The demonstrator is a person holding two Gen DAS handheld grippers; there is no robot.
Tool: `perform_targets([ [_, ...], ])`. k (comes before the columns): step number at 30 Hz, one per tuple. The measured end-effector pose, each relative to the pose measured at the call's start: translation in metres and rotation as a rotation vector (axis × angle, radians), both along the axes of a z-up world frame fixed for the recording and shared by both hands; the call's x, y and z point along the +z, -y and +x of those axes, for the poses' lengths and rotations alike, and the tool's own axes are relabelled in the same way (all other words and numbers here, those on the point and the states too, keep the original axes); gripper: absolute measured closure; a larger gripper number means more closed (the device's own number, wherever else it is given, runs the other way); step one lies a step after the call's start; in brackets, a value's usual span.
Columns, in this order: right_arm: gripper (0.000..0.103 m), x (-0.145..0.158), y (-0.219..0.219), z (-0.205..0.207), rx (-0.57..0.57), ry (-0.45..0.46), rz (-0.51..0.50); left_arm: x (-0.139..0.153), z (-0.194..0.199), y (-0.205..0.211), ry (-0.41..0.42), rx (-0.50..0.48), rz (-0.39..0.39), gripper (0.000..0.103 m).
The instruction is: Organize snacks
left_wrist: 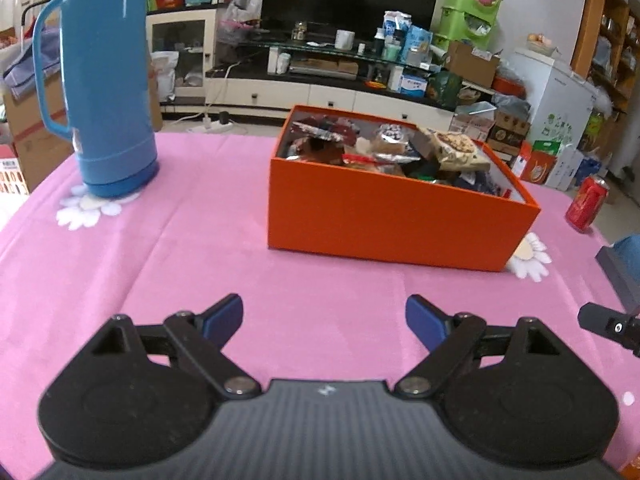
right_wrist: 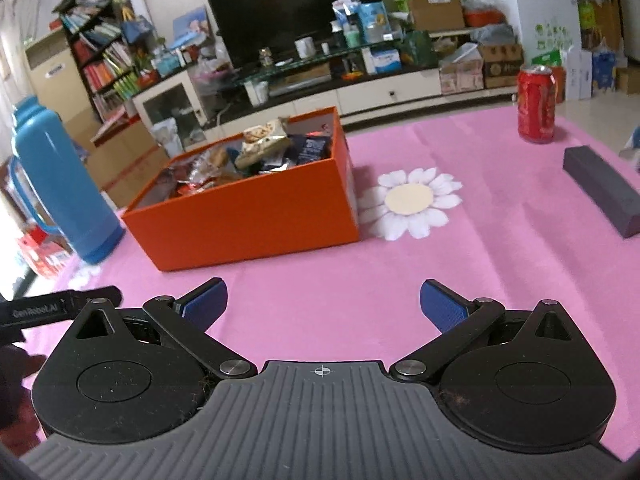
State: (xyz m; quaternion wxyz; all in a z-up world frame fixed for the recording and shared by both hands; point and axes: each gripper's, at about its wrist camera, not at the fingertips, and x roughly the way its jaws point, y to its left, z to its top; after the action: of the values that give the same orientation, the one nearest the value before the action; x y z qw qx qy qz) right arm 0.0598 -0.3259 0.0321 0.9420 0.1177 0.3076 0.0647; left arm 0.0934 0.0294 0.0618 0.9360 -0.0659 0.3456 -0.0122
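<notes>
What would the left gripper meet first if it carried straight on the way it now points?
Probably the pink tablecloth, since the open, empty left gripper points downward; beyond that lies the near wall of the orange box of snacks. Depth is hard to judge here.

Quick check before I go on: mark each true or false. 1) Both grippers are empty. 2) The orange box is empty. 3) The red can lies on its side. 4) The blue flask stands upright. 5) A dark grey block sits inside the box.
1) True: the left gripper and right gripper are open, holding nothing.
2) False: the orange box is full of snack packets.
3) False: the red can stands upright.
4) True: the blue flask stands upright.
5) False: the dark grey block lies on the pink tablecloth.
</notes>
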Motion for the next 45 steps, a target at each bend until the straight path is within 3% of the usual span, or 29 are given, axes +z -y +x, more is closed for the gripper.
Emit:
perform_targets([
  [10, 0.009, -0.016, -0.021, 0.03, 0.045, -0.088, -0.04, -0.015, 0.026, -0.003, -0.076, -0.004, 0.008, 0.015],
  [18, 0.009, -0.016, -0.036, 0.036, 0.05, -0.089, -0.088, -0.025, 0.03, 0.004, -0.079, 0.0, 0.091, 0.015],
  [27, 0.009, -0.023, -0.034, 0.049, -0.007, -0.191, -0.125, -0.028, 0.034, 0.007, -0.084, -0.004, 0.1, 0.015],
  [34, 0.009, -0.021, -0.036, 0.045, 0.003, -0.156, -0.154, -0.029, 0.033, 0.01, -0.065, -0.002, 0.114, 0.015],
  [45, 0.009, -0.023, -0.038, 0.048, 0.015, -0.173, -0.145, -0.031, 0.037, 0.011, -0.073, -0.003, 0.113, 0.015],
])
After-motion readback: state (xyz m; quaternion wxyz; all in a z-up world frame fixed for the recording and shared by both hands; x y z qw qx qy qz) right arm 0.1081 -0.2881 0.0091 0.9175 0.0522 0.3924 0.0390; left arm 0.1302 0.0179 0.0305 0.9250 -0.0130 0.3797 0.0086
